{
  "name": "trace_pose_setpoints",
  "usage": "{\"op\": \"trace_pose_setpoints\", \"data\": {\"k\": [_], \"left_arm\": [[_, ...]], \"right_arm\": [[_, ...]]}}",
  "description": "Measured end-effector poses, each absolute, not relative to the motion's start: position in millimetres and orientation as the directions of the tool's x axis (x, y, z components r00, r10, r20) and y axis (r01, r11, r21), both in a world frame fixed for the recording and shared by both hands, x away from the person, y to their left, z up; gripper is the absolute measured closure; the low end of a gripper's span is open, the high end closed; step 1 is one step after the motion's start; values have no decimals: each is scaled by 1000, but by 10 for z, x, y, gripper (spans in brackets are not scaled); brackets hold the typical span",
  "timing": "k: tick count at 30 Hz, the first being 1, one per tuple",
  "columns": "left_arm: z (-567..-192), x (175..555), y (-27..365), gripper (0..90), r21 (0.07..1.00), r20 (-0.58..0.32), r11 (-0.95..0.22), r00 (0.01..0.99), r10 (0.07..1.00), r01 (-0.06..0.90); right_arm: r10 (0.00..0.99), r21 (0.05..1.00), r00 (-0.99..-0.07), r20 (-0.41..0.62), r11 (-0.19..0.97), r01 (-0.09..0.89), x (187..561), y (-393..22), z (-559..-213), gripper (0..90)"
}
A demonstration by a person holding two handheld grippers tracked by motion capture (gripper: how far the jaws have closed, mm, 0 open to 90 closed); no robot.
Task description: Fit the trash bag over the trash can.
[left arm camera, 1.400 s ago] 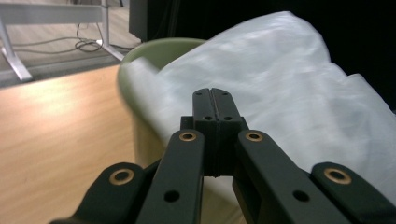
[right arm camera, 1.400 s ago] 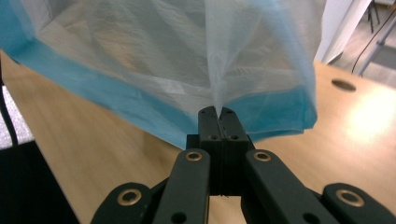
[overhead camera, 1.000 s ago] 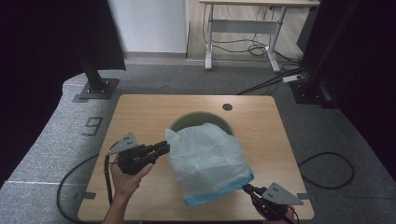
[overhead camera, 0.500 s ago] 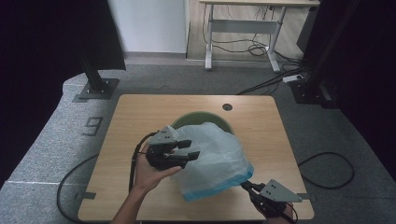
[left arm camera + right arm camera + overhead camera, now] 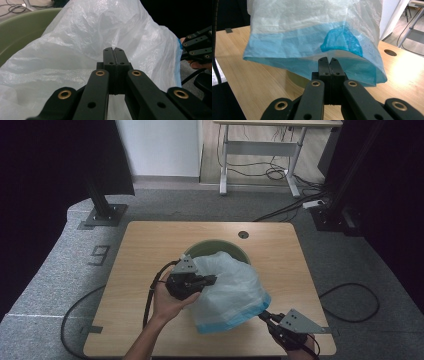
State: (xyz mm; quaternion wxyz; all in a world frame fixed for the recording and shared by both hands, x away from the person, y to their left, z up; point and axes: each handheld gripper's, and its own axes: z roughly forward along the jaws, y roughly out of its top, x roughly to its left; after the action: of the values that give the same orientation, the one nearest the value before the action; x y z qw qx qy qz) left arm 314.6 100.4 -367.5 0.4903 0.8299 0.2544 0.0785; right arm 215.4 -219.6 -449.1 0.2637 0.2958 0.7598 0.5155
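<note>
A white plastic bag (image 5: 232, 287) with a blue hem (image 5: 287, 45) sits partly in a green bin (image 5: 215, 245) and drapes toward the table's front. My left gripper (image 5: 212, 280) lies against the bag's left side. Its jaws have just been closing and now meet at the tips (image 5: 114, 50), pinching white film (image 5: 100, 30). My right gripper (image 5: 262, 314) is at the bag's front right corner, shut on the blue hem (image 5: 328, 60). The bin wall (image 5: 22, 27) appears behind the bag in the left gripper view, and the right gripper (image 5: 197, 45) shows at that view's far right.
The bin stands mid-table on a wooden table (image 5: 150, 240) with a cable hole (image 5: 243, 234) at the back. Cables trail off the table's left and right edges. A black stand (image 5: 102, 212) and a desk frame (image 5: 260, 150) stand on the floor behind.
My left gripper moved right from the bag's left edge onto the bag, opened on the way, then shut on the film. The right gripper stayed put.
</note>
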Motion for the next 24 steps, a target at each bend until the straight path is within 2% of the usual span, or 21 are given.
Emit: {"op": "trace_pose_setpoints", "data": {"k": [13,24], "left_arm": [[-3418,3315,1446,900,893,-105,-302,807,582,334],[-3434,3421,1801,900,916,-145,-200,752,643,347]], "right_arm": [[714,931,-691,-111,319,179,2272,-2151,-4399,885],[727,938,-678,-111,302,171,2303,-2146,-4332,886]]}}
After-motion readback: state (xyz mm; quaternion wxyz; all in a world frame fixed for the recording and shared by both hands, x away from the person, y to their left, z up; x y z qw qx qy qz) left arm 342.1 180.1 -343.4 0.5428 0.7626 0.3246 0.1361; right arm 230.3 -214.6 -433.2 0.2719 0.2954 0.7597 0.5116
